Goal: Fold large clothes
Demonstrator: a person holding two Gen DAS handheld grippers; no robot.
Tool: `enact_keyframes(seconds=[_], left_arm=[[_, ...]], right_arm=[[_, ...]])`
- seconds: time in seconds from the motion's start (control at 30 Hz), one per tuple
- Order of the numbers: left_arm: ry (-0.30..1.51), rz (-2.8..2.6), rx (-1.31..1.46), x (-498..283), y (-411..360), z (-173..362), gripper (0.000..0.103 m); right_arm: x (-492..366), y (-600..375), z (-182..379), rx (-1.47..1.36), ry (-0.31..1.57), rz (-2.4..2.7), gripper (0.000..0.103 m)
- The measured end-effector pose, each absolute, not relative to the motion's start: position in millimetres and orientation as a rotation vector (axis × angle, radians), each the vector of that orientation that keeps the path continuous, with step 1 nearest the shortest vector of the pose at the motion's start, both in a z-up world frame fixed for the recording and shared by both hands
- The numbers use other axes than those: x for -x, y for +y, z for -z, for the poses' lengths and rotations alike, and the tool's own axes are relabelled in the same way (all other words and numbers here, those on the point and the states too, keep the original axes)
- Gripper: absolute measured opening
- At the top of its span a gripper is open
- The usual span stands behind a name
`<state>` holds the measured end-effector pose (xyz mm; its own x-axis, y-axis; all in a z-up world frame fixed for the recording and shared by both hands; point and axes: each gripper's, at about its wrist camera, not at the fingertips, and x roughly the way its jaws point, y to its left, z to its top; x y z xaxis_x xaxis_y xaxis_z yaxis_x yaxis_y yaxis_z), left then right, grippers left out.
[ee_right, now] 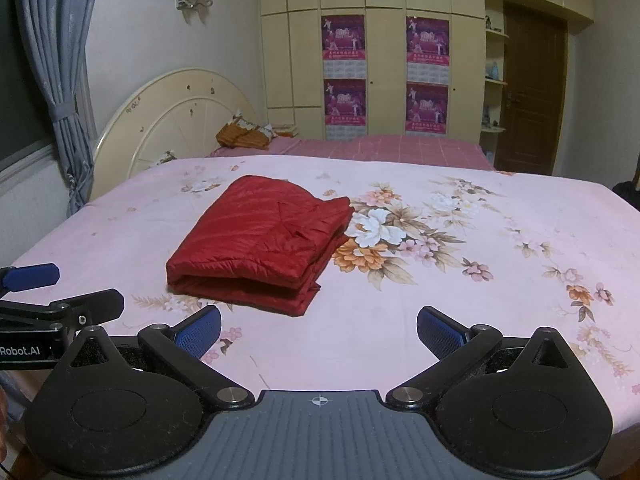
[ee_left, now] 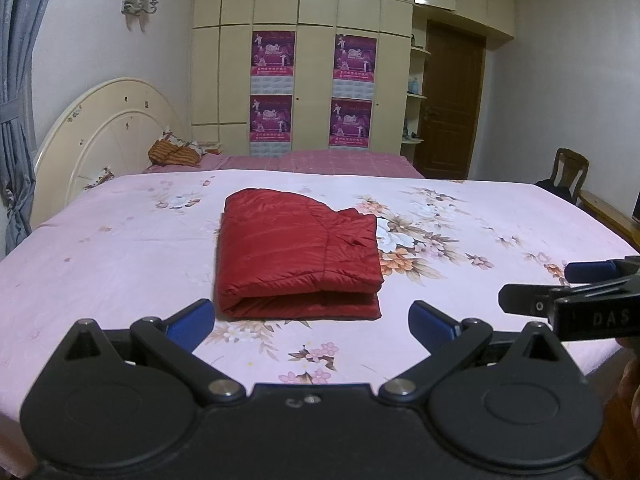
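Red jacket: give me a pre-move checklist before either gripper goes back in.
1. Red jacket folded into a compact stack: ok.
2. Jacket resting fully on the floral bedsheet, away from its edges: ok.
3. Left gripper open and empty: ok.
4. Right gripper open and empty: ok.
5. Both grippers apart from the jacket: ok.
6. Layers aligned on the far side: cannot tell.

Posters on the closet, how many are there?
4, in two columns on the closet doors: top left, bottom left, top right, bottom right. None looks hidden.
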<state>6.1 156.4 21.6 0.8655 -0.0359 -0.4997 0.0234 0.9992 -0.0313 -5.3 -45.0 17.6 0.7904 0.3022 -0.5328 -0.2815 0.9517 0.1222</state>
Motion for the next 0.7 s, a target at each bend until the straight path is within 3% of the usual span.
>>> enact_keyframes(seconds=[0.7], left_arm=[[0.522,0.041,0.042,-8.2,162.2,-19.7,0.103]], right_arm=[[4.5,-42.8,-17.6,-0.033,0.576,-0.317,0.103]])
